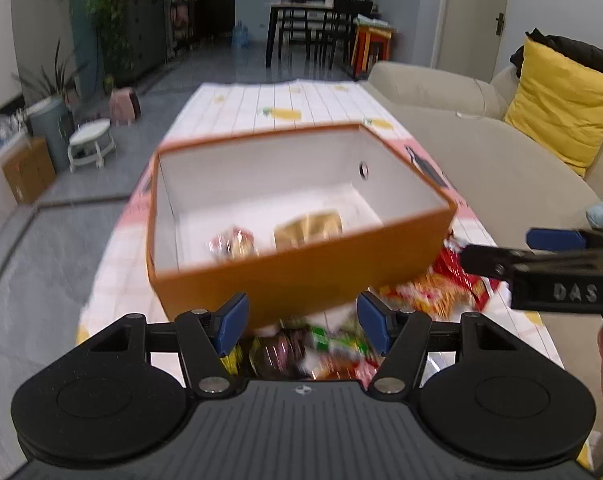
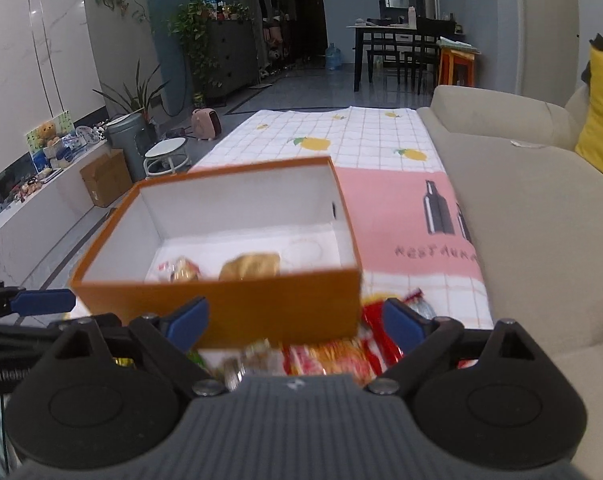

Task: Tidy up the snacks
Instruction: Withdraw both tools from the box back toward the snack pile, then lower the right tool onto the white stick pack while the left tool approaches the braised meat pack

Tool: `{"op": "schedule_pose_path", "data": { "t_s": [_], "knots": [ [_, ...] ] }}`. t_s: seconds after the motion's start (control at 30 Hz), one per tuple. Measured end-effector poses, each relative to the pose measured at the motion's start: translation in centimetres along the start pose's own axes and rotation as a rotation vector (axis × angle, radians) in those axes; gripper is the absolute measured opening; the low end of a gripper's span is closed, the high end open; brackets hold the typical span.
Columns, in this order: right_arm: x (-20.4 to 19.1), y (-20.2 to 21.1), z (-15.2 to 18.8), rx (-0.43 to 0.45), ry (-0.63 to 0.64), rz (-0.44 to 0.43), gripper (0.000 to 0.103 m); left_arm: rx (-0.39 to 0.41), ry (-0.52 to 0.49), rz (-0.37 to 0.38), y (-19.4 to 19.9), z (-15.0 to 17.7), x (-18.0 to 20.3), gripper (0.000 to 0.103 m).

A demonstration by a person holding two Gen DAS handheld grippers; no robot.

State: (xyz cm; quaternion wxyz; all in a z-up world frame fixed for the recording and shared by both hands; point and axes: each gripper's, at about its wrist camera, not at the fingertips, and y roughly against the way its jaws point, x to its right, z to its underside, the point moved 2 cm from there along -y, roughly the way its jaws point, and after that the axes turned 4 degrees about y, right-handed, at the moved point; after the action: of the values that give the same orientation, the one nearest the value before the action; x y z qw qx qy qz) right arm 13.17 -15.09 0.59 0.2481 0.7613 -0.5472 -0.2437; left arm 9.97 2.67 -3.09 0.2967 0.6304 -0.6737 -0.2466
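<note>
An orange box (image 1: 301, 276), open-topped with white inner walls, is sitting on the bench (image 1: 261, 100), which is wearing a white checked cloth with lemon prints and a pink panel. Inside the box 2 snacks are lying on the floor near the front wall: a gold packet (image 1: 307, 226) and, just left of it, a small red-and-yellow packet (image 1: 233, 242), both blurred.

The loose snack pile (image 1: 325, 346) is lying on the cloth in front of the box, on the camera side. It is showing green, dark brown, and yellow wrappers, with red-and-orange packets (image 2: 357, 344) spreading toward the box's right front corner. Individual items are too blurred to count.

The left hand-held gripper (image 1: 301, 320) is hanging above the pile, jaws spread wide, nothing between the blue pads. The right hand-held gripper (image 2: 295, 324) is also hanging over the pile near the box's front wall, jaws wide apart and empty. Each hand-held gripper is showing at the edge of the other's view, so the 2 are side by side.

A beige sofa (image 2: 521, 200) is running along the bench's right side, with a yellow cushion (image 1: 561, 108) on it.
</note>
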Motion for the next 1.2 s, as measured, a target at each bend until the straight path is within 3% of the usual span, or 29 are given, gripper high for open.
{"op": "schedule_pose_path", "data": {
  "t_s": [0.2,0.43,0.77,1.2],
  "knots": [
    [1.0,0.6,4.7,-0.074,-0.044,0.033,0.083,-0.081,0.03,-0.01,-0.2,2.6,-0.8,0.073],
    [2.1,-0.5,8.5,-0.181,-0.094,0.045,0.083,-0.158,0.032,-0.014,-1.5,5.4,-1.4,0.073],
    [1.4,-2.8,10.1,-0.243,-0.077,0.011,0.08,-0.205,0.02,-0.008,-3.3,7.1,-2.0,0.073],
    [-1.0,-5.7,10.6,-0.288,0.007,-0.038,0.08,-0.191,-0.205,0.079,-5.2,7.7,-0.5,0.076]
  ]
}}
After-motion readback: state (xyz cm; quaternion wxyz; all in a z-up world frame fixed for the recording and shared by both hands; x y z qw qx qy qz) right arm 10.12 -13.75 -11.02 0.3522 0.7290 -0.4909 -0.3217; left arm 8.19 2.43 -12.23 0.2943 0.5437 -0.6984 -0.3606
